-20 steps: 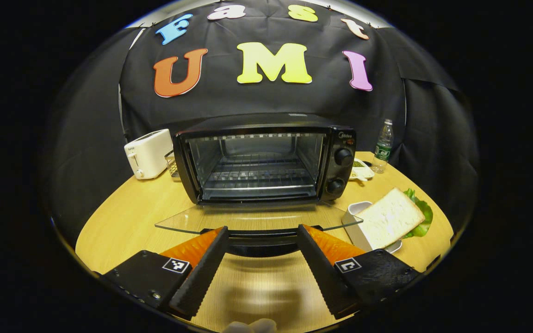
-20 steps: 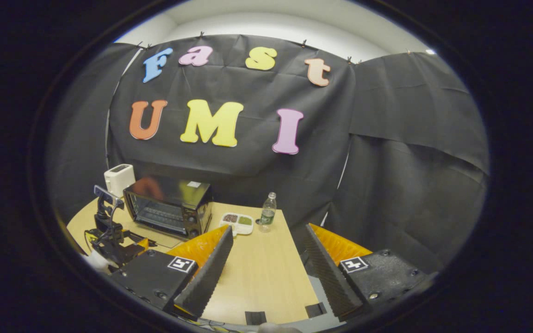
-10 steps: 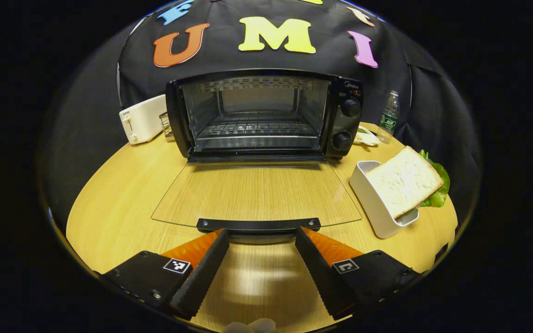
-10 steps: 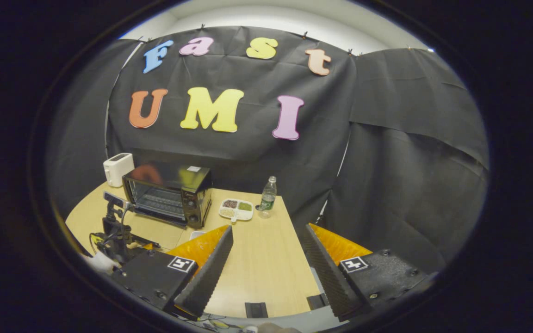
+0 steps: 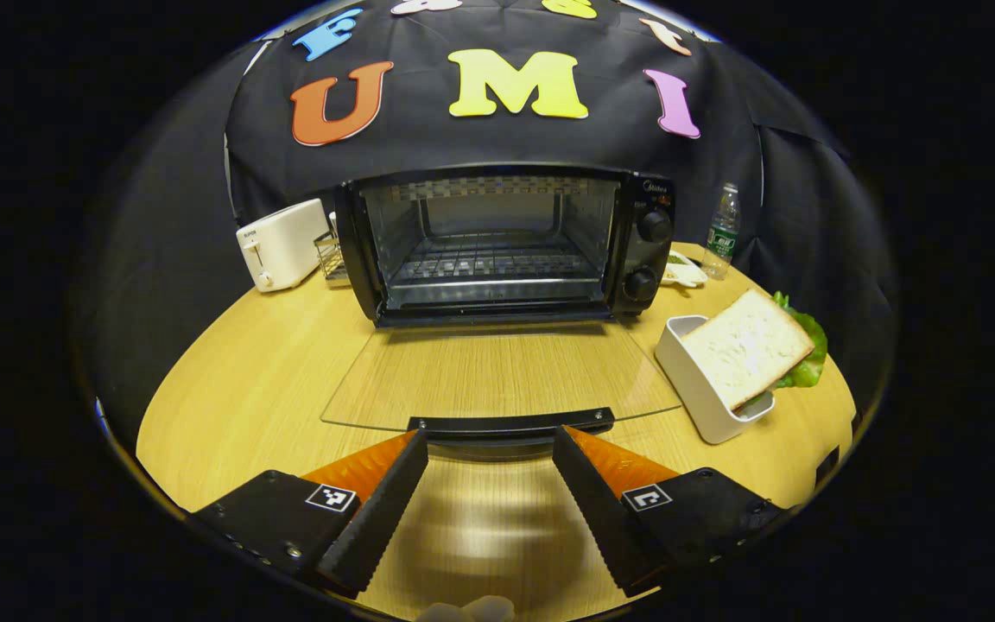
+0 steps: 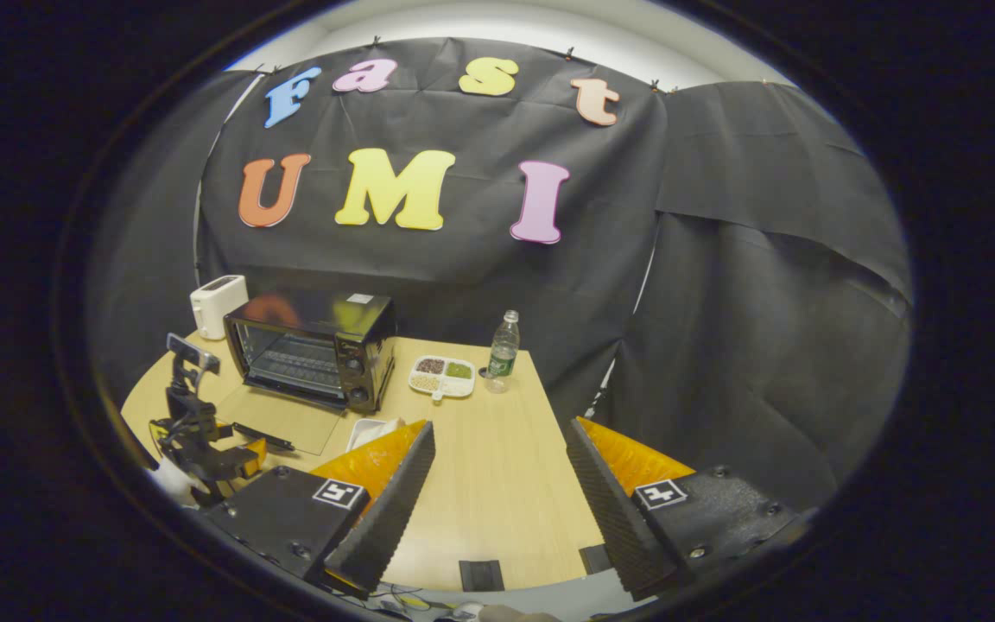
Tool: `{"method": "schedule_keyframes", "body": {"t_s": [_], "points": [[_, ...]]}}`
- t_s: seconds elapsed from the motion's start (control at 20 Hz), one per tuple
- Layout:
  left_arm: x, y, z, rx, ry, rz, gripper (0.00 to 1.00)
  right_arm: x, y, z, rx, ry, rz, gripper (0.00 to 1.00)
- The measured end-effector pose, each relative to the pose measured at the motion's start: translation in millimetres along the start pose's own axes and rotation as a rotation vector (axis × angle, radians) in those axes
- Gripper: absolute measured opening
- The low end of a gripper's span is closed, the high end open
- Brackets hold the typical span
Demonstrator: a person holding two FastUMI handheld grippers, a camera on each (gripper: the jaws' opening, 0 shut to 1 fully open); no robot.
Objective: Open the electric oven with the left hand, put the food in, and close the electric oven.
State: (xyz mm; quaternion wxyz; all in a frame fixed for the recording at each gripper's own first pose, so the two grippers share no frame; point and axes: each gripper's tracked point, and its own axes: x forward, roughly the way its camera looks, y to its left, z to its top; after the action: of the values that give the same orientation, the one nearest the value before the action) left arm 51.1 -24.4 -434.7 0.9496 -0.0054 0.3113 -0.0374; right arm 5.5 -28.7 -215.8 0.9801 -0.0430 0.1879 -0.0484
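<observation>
One step looks done: the oven (image 5: 497, 246) door (image 5: 497, 376) lies flat on the table (image 5: 230, 380), where a second ago it hung partway down. The left gripper (image 5: 489, 449) has backed a little off the handle (image 5: 510, 425); its fingers stand wide apart, holding nothing. The right gripper (image 6: 497, 445) hangs near the table's edge, fingers equally spread and empty. Bread (image 5: 746, 347) and lettuce (image 5: 804, 363) sit in a white tray (image 5: 687, 384) just right of the door. Loading the food probably comes next.
</observation>
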Motion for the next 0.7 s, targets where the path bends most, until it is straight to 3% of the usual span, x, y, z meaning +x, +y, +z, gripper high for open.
{"method": "schedule_keyframes", "body": {"t_s": [0.1, 0.15, 0.3, 0.7], "points": [[-20.6, 7.3, 21.0, 0.007, -0.058, 0.009, 1.0, 13.6, 7.9, -7.0, 0.01, 0.02, 0.039, 0.98], [-33.6, 9.5, 31.4, 0.006, -0.083, 0.01, 0.96, 20.7, 12.4, -13.7, 0.015, 0.041, 0.058, 0.98], [-73.5, 14.1, 76.1, 0.023, -0.187, 0.015, 0.96, 49.4, 28.7, -37.0, 0.052, 0.099, 0.141, 0.99], [-161.3, 9.5, 183.5, -0.02, -0.393, 0.069, 0.96, 127.7, 84.7, -109.5, 0.228, 0.368, 0.441, 0.97]]}}
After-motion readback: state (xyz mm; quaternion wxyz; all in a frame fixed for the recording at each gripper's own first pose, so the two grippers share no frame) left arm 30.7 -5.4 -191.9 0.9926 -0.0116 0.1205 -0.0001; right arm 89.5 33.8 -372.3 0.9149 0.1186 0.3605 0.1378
